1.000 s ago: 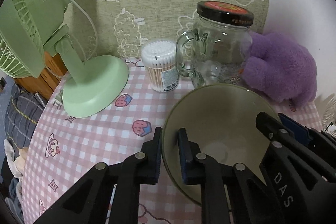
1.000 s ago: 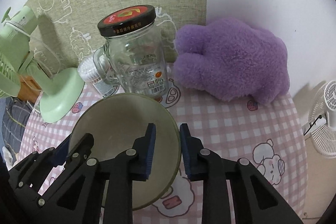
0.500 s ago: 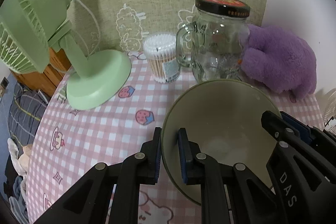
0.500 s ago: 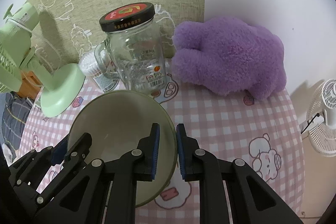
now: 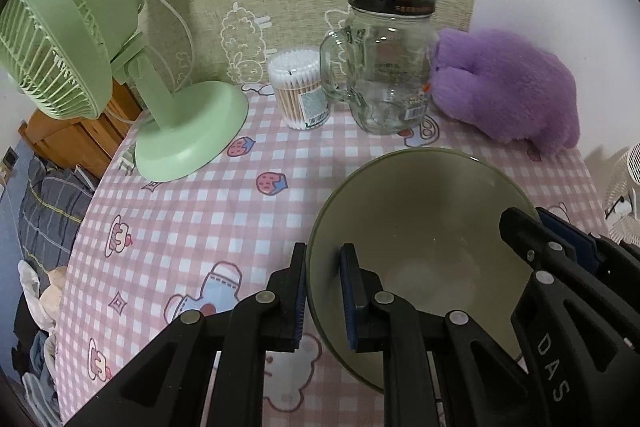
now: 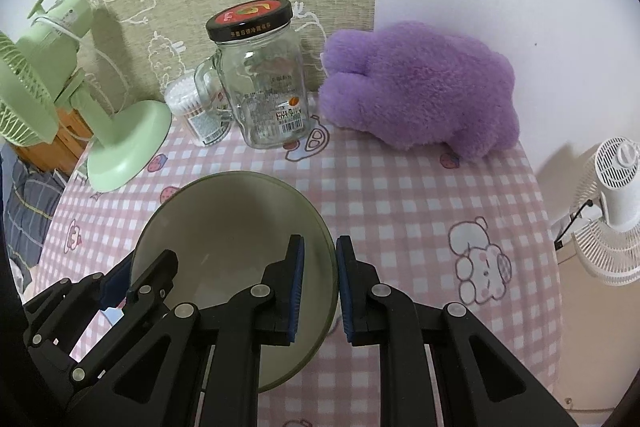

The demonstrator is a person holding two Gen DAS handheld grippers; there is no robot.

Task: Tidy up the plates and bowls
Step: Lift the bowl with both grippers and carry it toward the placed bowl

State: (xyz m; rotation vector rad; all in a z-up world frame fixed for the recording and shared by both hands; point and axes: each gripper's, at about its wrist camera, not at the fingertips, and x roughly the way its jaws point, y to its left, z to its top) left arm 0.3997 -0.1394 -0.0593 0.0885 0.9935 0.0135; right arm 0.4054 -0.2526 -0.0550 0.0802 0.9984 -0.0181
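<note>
An olive-green bowl (image 5: 420, 219) hangs a little above the pink checked tablecloth (image 5: 180, 227), held from both sides. My left gripper (image 5: 323, 251) is shut on the bowl's left rim, one pad inside and one outside. In the right wrist view the same bowl (image 6: 232, 219) has my right gripper (image 6: 320, 241) shut on its right rim. Each gripper shows in the other's view: the right gripper (image 5: 528, 217) at the bowl's far side, the left gripper (image 6: 136, 265) at the lower left. The bowl's inside holds nothing. No plates are in view.
Along the back wall stand a green desk fan (image 5: 188, 135), a tub of cotton swabs (image 5: 300, 87), a lidded glass jar mug (image 5: 388, 67) and a purple plush toy (image 5: 504, 95). A white fan (image 6: 612, 199) stands off the table's right edge.
The right gripper's jaws closed onto the bowl's rim. Both grippers then drew back from the wall with the bowl, so the jar, fan and plush now look farther off.
</note>
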